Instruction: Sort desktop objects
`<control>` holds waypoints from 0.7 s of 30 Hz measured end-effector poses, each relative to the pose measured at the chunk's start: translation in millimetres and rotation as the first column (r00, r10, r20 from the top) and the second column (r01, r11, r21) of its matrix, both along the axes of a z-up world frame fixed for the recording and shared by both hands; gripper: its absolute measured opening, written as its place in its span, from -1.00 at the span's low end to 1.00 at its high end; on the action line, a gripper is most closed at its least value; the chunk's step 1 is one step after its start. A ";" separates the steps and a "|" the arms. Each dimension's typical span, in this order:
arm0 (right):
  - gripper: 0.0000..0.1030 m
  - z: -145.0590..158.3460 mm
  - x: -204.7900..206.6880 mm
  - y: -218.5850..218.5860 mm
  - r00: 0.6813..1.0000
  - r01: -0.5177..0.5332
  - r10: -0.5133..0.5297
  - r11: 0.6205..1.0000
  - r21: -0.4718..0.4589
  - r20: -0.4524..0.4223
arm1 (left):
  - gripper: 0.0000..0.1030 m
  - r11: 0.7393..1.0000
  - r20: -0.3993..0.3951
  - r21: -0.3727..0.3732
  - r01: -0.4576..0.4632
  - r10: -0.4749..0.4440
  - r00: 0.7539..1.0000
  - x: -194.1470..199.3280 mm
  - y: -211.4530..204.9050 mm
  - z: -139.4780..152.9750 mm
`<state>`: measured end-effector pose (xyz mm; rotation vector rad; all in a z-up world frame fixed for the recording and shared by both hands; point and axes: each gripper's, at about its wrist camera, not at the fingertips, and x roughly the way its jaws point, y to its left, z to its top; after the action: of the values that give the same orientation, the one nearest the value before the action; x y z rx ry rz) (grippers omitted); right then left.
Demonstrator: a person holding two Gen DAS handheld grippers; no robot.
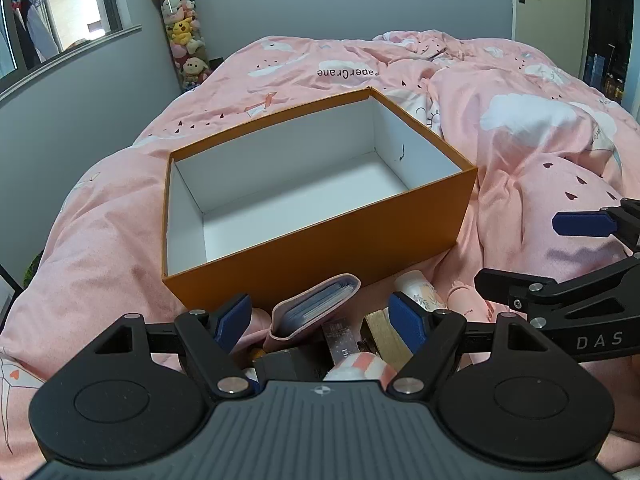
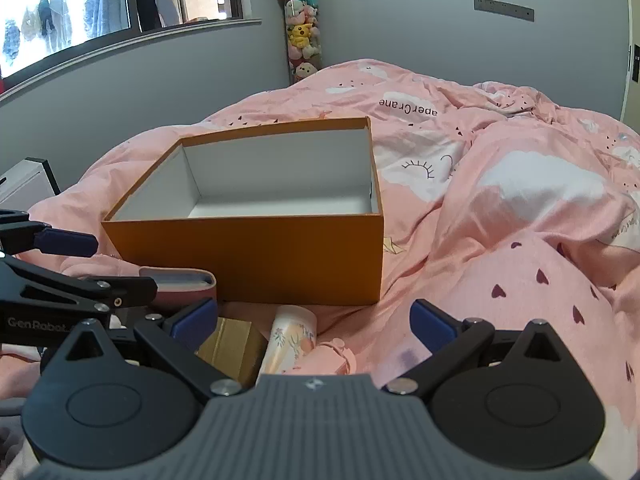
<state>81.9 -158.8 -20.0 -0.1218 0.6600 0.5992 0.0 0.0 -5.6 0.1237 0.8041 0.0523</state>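
An orange box (image 1: 320,248) (image 2: 248,256) with a bare white inside sits open on the pink duvet. In front of it lie small items: a pink card holder (image 1: 316,308) (image 2: 184,284) with blue cards inside, a floral white tube (image 1: 420,290) (image 2: 290,336), a gold box (image 1: 386,336) (image 2: 232,344) and a pink striped item (image 1: 360,364). My left gripper (image 1: 320,320) hovers open over the card holder, touching nothing. My right gripper (image 2: 314,320) stands open above the tube and gold box, with nothing held.
The rumpled pink duvet (image 1: 540,140) (image 2: 520,200) rises in folds to the right of the box. A hanging column of plush toys (image 1: 184,40) (image 2: 302,32) stands at the far wall. A white-and-black frame (image 2: 28,180) sits at the left edge.
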 end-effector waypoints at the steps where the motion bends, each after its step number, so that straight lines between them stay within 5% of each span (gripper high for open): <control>1: 0.98 -0.5 0.0 0.2 1.000 -0.002 0.002 1.000 -0.001 -0.001 | 0.74 1.000 -0.001 0.001 0.000 0.000 1.000 -0.2 -0.1 -0.2; 21: 0.98 -6.0 4.1 1.2 1.000 -0.008 0.008 1.000 -0.011 -0.027 | 0.73 1.000 -0.012 0.001 0.003 -0.003 1.000 1.7 0.1 -1.4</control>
<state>86.0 -157.6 -26.1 -0.1265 0.6893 0.6058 1.8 0.1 -6.9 0.1264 0.8156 0.0498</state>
